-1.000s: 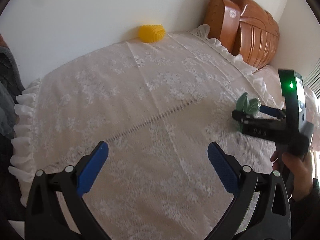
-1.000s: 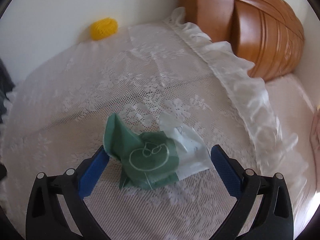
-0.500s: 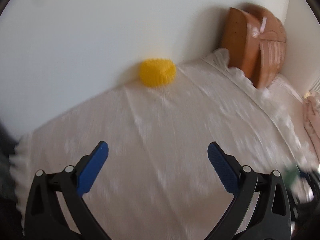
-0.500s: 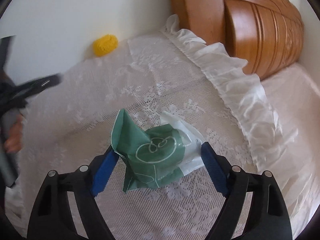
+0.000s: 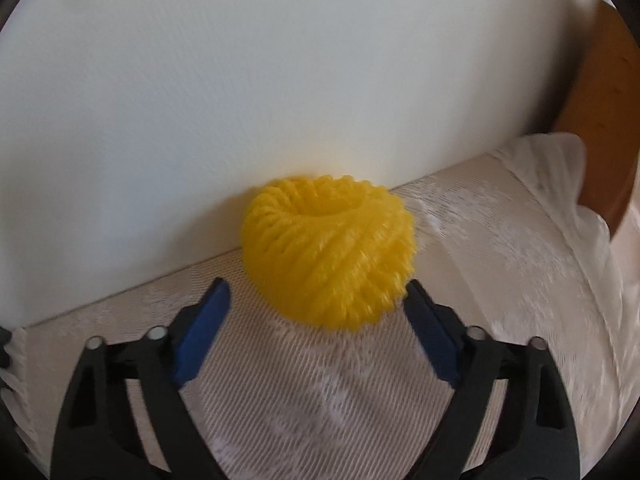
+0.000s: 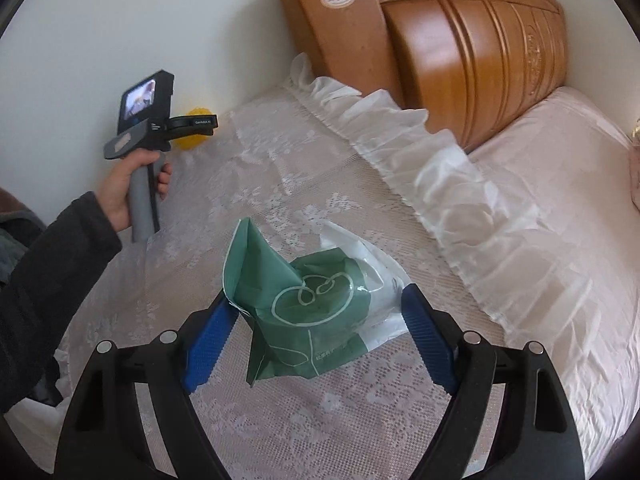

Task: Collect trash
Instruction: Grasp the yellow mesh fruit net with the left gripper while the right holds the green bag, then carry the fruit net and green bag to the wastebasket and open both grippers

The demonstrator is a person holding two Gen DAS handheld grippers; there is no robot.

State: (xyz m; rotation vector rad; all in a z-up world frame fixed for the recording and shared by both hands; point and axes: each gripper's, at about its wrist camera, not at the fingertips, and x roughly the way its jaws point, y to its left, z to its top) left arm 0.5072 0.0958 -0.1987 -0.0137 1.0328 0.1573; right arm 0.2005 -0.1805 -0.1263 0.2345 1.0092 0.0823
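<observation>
light: soft daylight, bright | blur: left wrist view smeared | edges: fisheye-bent, dark corners

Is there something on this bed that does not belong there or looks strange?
Yes, two things. A yellow foam net sits on the lace bedspread against the white wall, between the closing pads of the left claw. A crumpled green and white plastic bag is pinched in the right claw. Both look like litter.

a: how's the left gripper (image 5: pixel 316 304)?
b: tilted down, blue fingers (image 5: pixel 202 332) closing, not yet pressing anything. a sleeved left hand (image 6: pixel 128 188) grips its handle.
a: the right gripper (image 6: pixel 318 330)?
b: tilted down too, fingers (image 6: pixel 208 344) clamped on what they hold.
</observation>
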